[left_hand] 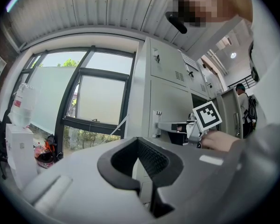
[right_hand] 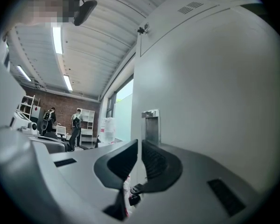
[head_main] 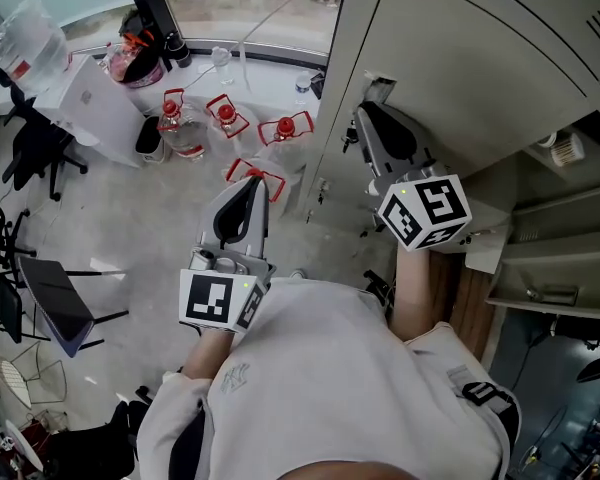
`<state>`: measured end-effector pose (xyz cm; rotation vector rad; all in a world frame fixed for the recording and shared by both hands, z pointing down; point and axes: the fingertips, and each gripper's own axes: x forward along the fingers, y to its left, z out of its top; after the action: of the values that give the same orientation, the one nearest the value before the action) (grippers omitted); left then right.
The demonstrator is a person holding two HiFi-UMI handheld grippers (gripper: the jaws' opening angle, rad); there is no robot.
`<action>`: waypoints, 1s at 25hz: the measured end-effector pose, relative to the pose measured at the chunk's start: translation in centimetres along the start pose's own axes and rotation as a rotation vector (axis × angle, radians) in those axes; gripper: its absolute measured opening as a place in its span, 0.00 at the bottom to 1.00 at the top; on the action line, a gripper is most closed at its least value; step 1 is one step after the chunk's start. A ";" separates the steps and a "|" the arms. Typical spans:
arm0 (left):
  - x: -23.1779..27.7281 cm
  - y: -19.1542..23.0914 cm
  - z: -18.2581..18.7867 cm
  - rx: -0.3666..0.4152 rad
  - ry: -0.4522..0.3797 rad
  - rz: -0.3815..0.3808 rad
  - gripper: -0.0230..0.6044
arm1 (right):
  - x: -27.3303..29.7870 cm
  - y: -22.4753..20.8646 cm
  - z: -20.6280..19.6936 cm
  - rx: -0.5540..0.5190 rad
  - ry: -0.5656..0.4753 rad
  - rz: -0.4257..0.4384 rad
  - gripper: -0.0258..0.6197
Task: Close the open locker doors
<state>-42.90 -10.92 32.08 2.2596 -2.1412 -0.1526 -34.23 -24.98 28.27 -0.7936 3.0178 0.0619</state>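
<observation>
Head view: The person stands facing a bank of grey lockers. The left gripper (head_main: 252, 183) is held low over the floor (head_main: 130, 228), well apart from the lockers, with its marker cube (head_main: 220, 299) nearest the body. The right gripper (head_main: 365, 118) is raised to the open locker door (head_main: 460, 58), and its fingers lie at the door's free edge, just below the latch (head_main: 377, 90). Contact with the door cannot be confirmed from here. To the right of the door, the open compartment (head_main: 555, 258) shows its shelves. Several water bottles (head_main: 225, 116) with red handles stand on the floor near the window wall.

Left gripper view: The fingers (left_hand: 154, 160) are pressed together with nothing between them. Beyond them stand the lockers (left_hand: 170, 59) and a large window (left_hand: 102, 101). The right gripper shows side-on with its tips at the latch edge of the door, and a hand (left_hand: 220, 141) is behind its marker cube.

Right gripper view: The fingers (right_hand: 161, 164) are drawn together to a narrow slit and hold nothing. The door's grey face fills the right of the frame, close in front. The latch recess stands directly above the fingertips and the door's left edge lines up with the slit. Two people (right_hand: 75, 125) stand far off by a brick wall.
</observation>
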 end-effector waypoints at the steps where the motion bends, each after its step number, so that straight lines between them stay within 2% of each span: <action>1: 0.0 -0.1 0.0 -0.002 0.000 -0.006 0.04 | -0.2 0.2 0.2 -0.001 -0.006 -0.001 0.08; 6: 0.8 -1.5 -0.2 -0.012 0.005 -0.065 0.04 | -2.5 0.9 1.0 -0.012 -0.025 -0.020 0.06; 11: 2.1 -5.0 -1.2 -0.019 0.031 -0.157 0.04 | -7.2 0.8 1.3 0.003 -0.036 -0.061 0.06; 19: 3.4 -15.1 -2.3 -0.008 0.063 -0.320 0.04 | -17.8 -1.9 1.4 0.053 -0.066 -0.182 0.06; 25: 3.3 -24.2 -2.0 -0.012 0.057 -0.368 0.04 | -26.0 -3.2 2.1 0.059 -0.067 -0.179 0.06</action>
<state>-18.44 -12.95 31.80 2.5932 -1.6735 -0.1050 -9.97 -14.93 26.87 -1.0296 2.8581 -0.0041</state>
